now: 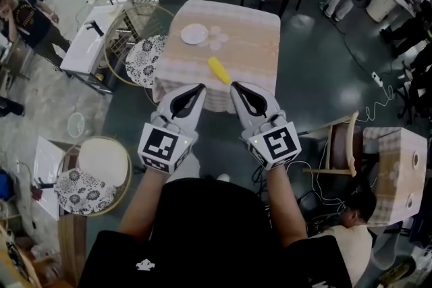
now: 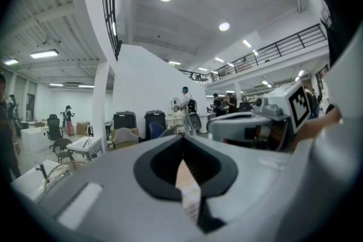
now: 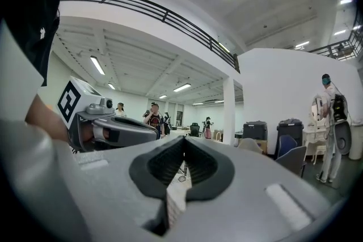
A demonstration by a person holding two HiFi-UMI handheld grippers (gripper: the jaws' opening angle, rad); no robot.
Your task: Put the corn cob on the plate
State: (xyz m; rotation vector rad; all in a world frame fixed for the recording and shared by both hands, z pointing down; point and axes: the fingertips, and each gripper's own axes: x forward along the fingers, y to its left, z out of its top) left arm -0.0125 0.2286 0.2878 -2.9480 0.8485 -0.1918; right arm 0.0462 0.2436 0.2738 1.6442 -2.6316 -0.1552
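A yellow corn cob (image 1: 219,70) lies near the front edge of a small table with a pale checked cloth (image 1: 256,30). A white plate (image 1: 194,34) sits at the table's far left, with nothing on it. Both grippers hover side by side just short of the table's near edge, pointing out level. My left gripper (image 1: 200,86) (image 2: 182,139) is shut with nothing in it. My right gripper (image 1: 235,85) (image 3: 182,139) is likewise shut and holds nothing, its tip just below the cob's near end. Each gripper view shows the other gripper beside it.
A round chair with a floral cushion (image 1: 145,59) stands left of the table, and another (image 1: 84,189) sits at lower left. A wooden chair (image 1: 341,141) and a cloth-covered box (image 1: 398,172) are at the right. Cables trail on the floor; people stand around the room.
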